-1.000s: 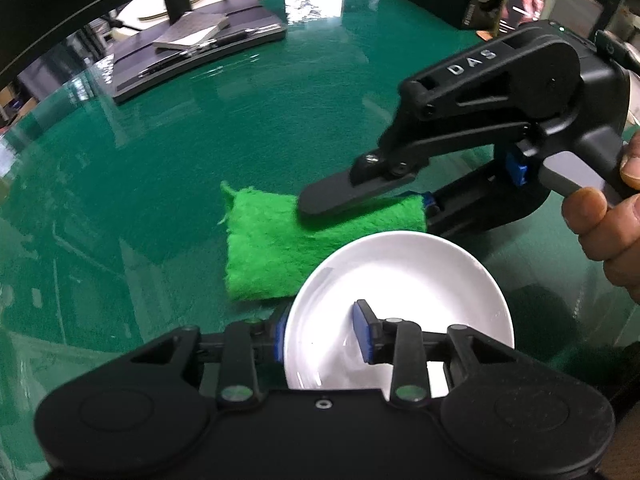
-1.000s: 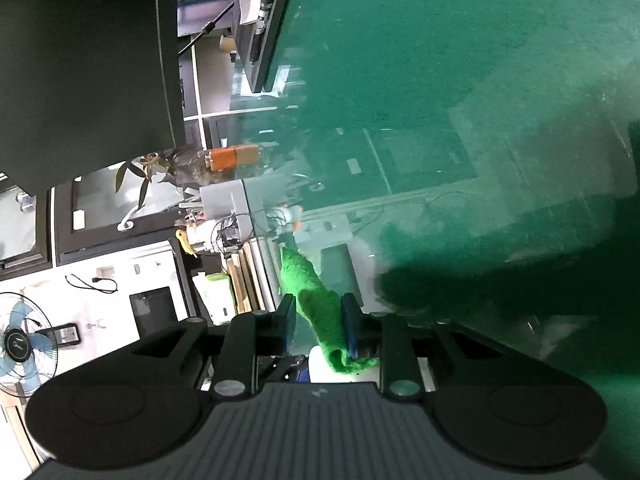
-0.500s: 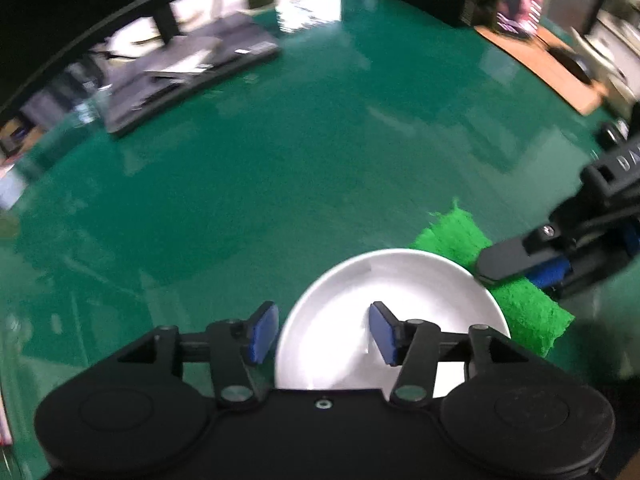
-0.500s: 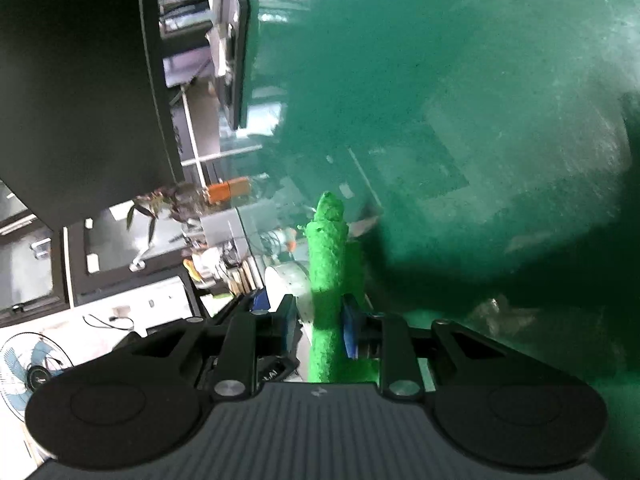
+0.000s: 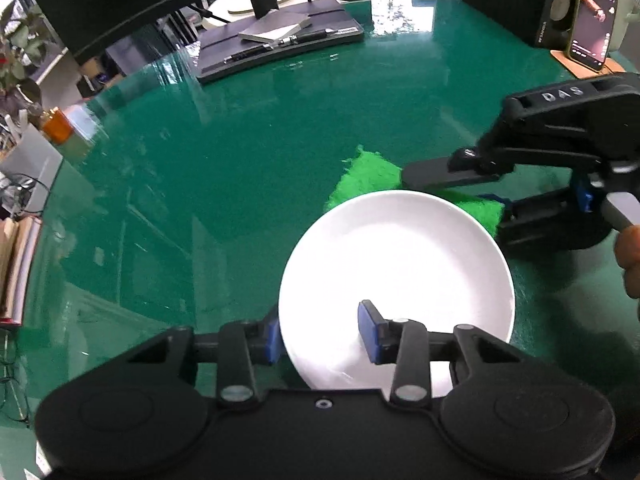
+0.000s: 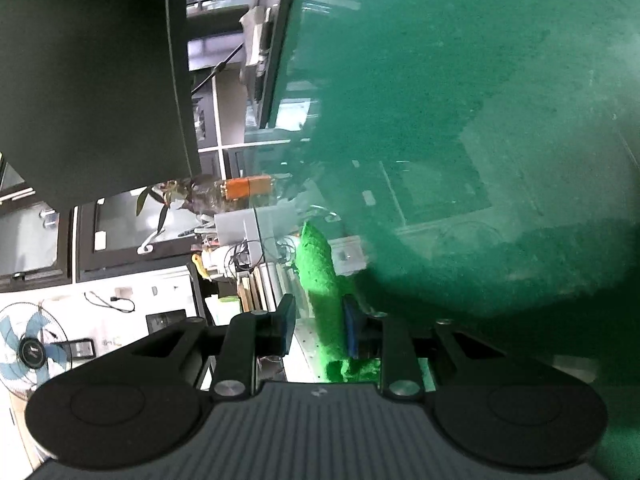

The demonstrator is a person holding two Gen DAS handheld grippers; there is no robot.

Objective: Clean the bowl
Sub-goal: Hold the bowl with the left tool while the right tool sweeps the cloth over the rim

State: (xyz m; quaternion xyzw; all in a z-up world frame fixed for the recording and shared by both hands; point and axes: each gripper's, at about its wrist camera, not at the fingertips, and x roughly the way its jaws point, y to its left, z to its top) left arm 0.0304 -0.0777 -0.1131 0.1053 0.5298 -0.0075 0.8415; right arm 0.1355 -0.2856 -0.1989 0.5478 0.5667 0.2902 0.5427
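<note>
A round white bowl (image 5: 396,264) is seen on the shiny green table (image 5: 240,160), close to the near edge. Its rim is set between the blue pads of the left gripper (image 5: 322,334), one pad outside and one pad inside the bowl. The jaws of this gripper are closing on the rim, with a narrow gap. A fuzzy bright green cloth (image 6: 322,280) is held between the blue pads of the right gripper (image 6: 318,326), which is pinched tight on it. From the left wrist view, the cloth is seen just behind the bowl's far rim. A dark flat tray (image 5: 280,46) is seen far back.
</note>
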